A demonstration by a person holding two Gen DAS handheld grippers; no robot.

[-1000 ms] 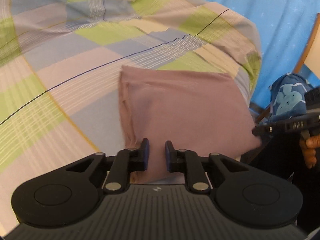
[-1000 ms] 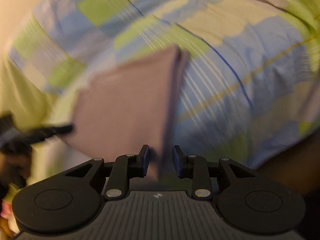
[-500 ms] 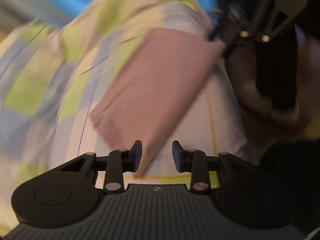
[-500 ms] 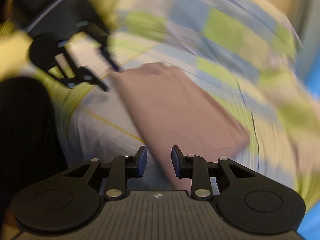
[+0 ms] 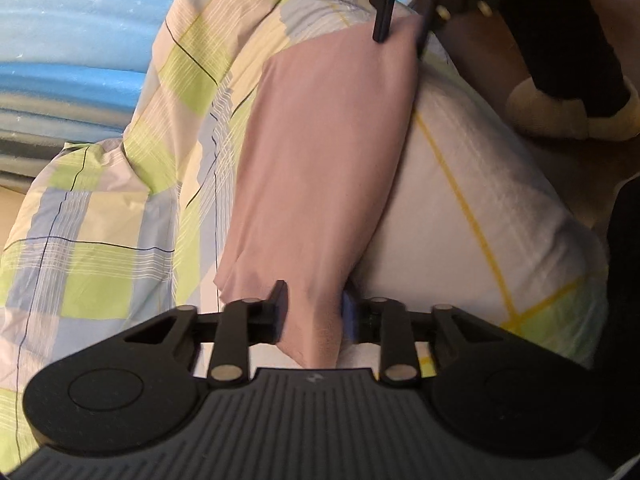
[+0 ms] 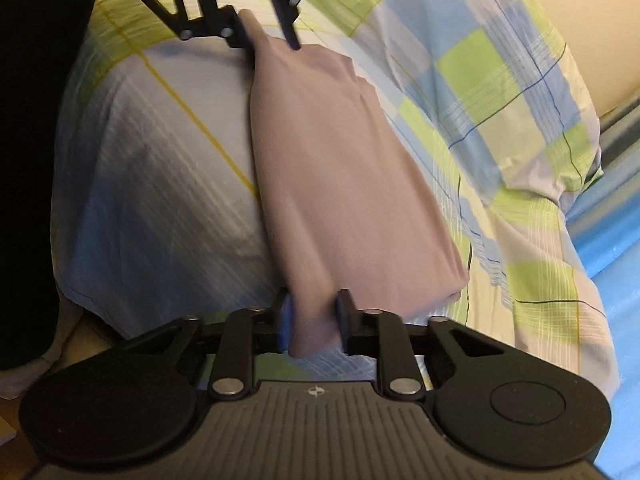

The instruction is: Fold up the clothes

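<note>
1. As far as writing goes, nothing readable anywhere; the only mark is a small pale emblem stamped on each gripper body, at 6 o'clock in both wrist views, too small to make out.

2. Left gripper (image 5: 312,312) comes in from 6 o'clock of its own view, fingers pointing toward 12, clamped on one end of the folded mauve garment (image 5: 320,152), with fabric bunched between its jaws. In the right wrist view it shows up at 12 o'clock (image 6: 272,36), pinching the far end.

3. Right gripper (image 6: 314,320) does the mirror job, clenched on the opposite end with cloth squeezed between the blue-padded fingers (image 6: 285,320). From the left camera it sits at about 1 o'clock (image 5: 400,32), fingers pointing down onto the far corner.

4. Garment hangs between the two grippers as a long folded band, over the bed; whether its middle touches the bedding I can't tell. Soft, matte knit look, smooth with a few gentle creases, and a loose fold sticking out near the right gripper at about 4 o'clock.

5. Underneath is a checked bedsheet (image 5: 120,240) in green, pale blue and cream blocks with thin dark and yellow lines, puffy and wrinkled.

6. Blue fabric (image 5: 72,20) with tiny white specks fills 10 o'clock of the left view.
</note>
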